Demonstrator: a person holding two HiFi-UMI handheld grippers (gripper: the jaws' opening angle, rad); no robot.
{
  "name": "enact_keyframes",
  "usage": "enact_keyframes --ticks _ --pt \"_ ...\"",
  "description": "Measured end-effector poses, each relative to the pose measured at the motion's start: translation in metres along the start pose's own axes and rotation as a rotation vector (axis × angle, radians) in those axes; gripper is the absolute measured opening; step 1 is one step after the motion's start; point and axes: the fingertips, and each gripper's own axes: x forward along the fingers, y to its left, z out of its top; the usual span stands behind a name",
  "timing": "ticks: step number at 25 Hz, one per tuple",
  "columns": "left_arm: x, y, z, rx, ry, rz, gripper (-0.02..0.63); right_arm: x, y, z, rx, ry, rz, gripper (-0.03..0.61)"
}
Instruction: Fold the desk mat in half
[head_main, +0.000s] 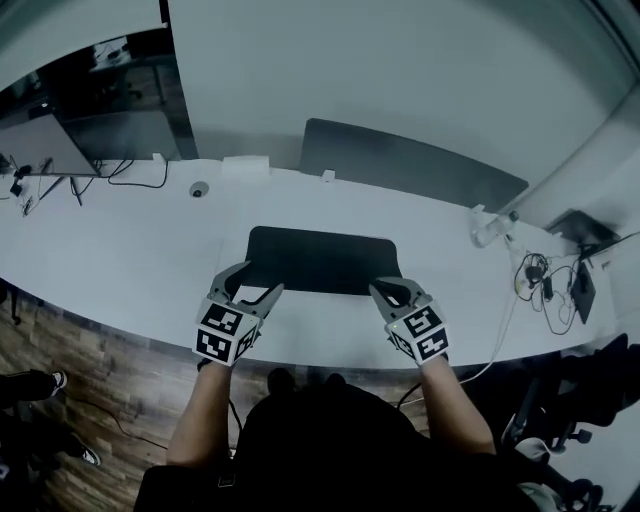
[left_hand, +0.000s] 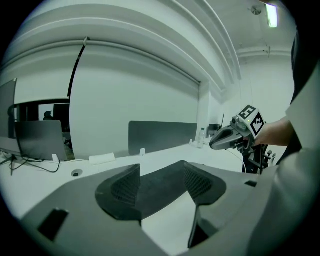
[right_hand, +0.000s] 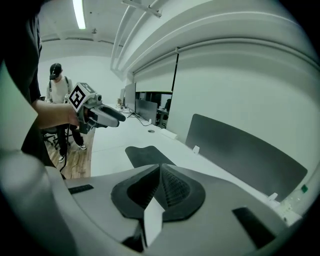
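We see the desk mat (head_main: 322, 260) lying flat and dark in the middle of the white counter (head_main: 130, 265), with its long sides running from 9 to 3 o'clock. Our left claw (head_main: 262, 278) hangs in the air off the mat's 7 o'clock corner. Its jaws are spread wide with nothing between them, and only the mat farther off shows through the gap. Our right claw (head_main: 388, 288) hangs off the 5 o'clock corner, also clear of the counter. Its jaws are pressed together on nothing. Neither claw touches the mat. Beyond the mat at 12 o'clock a dark panel (head_main: 410, 165) stands along the far edge of the counter, and at 3 o'clock a tangle of cables (head_main: 540, 275) lies near the counter's end.
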Motion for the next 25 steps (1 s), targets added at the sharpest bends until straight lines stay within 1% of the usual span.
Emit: enact_keyframes --ticks 2,4,8,11,16,21,25 --pt "-0.002 -0.011 0.007 -0.003 -0.014 0.012 0.264 -0.006 -0.003 -0.001 -0.004 -0.007 0.015 0.009" --pt "-0.001 -0.024 0.012 -0.006 -0.019 0.024 0.259 -0.017 -0.008 -0.001 0.018 -0.04 0.031 0.006" --pt "0.005 -0.055 0.026 -0.019 -0.035 0.05 0.25 -0.053 -0.035 0.001 0.091 -0.154 0.028 0.002" --pt "0.009 -0.082 0.037 -0.032 -0.051 0.074 0.233 -0.085 -0.06 -0.001 0.12 -0.227 0.032 0.002" --pt "0.005 -0.126 0.057 -0.062 -0.087 0.121 0.179 -0.132 -0.094 -0.006 0.146 -0.34 0.037 0.002" --pt "-0.006 -0.156 0.072 -0.06 -0.119 0.163 0.118 -0.159 -0.103 -0.005 0.142 -0.418 0.091 0.002" --pt "-0.012 -0.164 0.085 -0.037 -0.136 0.178 0.1 -0.175 -0.102 0.003 0.135 -0.47 0.106 0.002"
